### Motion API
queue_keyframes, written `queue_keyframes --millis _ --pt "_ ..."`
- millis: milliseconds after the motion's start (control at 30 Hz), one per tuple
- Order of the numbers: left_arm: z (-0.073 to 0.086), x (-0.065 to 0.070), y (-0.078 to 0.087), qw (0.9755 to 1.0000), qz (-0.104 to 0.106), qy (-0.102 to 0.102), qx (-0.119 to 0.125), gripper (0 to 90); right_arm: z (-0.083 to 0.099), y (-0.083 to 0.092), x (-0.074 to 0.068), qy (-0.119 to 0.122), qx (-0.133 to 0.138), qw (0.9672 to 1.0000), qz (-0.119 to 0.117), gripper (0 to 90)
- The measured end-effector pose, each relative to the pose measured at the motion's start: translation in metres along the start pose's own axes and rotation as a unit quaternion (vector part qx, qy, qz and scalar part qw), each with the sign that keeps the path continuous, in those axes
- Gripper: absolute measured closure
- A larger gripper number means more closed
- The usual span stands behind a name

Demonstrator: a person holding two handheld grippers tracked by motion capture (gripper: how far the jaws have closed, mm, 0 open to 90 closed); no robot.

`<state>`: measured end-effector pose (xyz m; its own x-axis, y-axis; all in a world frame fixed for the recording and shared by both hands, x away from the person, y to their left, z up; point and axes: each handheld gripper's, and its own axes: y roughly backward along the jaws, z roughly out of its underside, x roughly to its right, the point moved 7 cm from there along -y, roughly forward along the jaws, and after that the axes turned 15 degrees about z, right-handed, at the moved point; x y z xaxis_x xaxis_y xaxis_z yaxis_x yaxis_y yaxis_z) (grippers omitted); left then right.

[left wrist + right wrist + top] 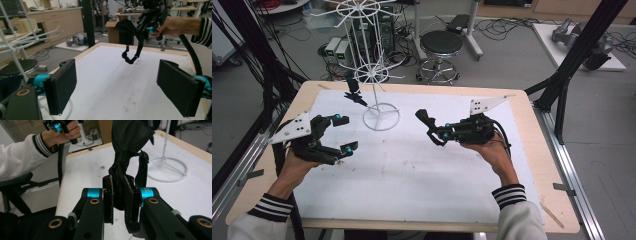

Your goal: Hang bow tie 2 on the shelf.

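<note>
My right gripper (438, 134) (119, 200) is shut on a black bow tie (425, 119) (128, 137), held a little above the white mat right of centre. The tie's bow sticks up past the pads, and its strap (130, 58) hangs down in a loop. My left gripper (346, 133) (117, 85) hovers over the mat's left side, open, with nothing between its pads. A white wire rack (373, 70) stands at the back centre on a ring base (170, 168). A second black bow tie (354, 96) hangs from one of its lower arms.
A white mat (412, 170) covers most of the wooden table (537, 150). Black frame posts (572, 60) rise at both back corners. A round stool (441, 45) and cables sit on the floor behind the table.
</note>
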<state>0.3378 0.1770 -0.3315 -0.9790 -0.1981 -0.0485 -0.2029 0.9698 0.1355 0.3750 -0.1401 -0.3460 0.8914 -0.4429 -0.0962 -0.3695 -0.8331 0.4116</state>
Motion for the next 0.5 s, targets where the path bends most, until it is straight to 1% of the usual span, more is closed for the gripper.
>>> queue_keyframes --millis 100,133,233,333,433,467,500 --pt "-0.005 0.001 -0.007 1.0 0.009 -0.003 -0.003 16.6 -0.002 -0.001 -0.006 0.005 0.005 0.9999 -0.015 80.2" --pt "-0.007 0.003 -0.01 0.9998 0.017 -0.003 -0.007 16.6 -0.002 -0.001 -0.007 0.008 0.006 0.9998 -0.016 80.2" --pt "-0.012 0.005 -0.017 0.9996 0.027 -0.009 -0.009 16.6 -0.002 -0.002 -0.013 0.015 -0.001 0.9994 -0.031 80.0" --pt "-0.016 0.008 -0.023 0.9992 0.037 -0.012 -0.008 16.6 -0.005 -0.003 -0.019 0.026 -0.007 0.9986 -0.046 80.0" --pt "-0.019 0.01 -0.03 0.9988 0.047 -0.013 -0.01 16.6 -0.011 -0.004 -0.026 0.037 -0.001 0.9977 -0.057 80.0" --pt "-0.02 0.011 -0.032 0.9986 0.049 -0.014 -0.01 16.6 -0.013 -0.003 -0.029 0.041 -0.004 0.9973 -0.061 80.0" --pt "-0.021 0.012 -0.034 0.9982 0.057 -0.017 -0.012 16.6 -0.014 -0.004 -0.031 0.044 -0.002 0.9969 -0.065 80.0"
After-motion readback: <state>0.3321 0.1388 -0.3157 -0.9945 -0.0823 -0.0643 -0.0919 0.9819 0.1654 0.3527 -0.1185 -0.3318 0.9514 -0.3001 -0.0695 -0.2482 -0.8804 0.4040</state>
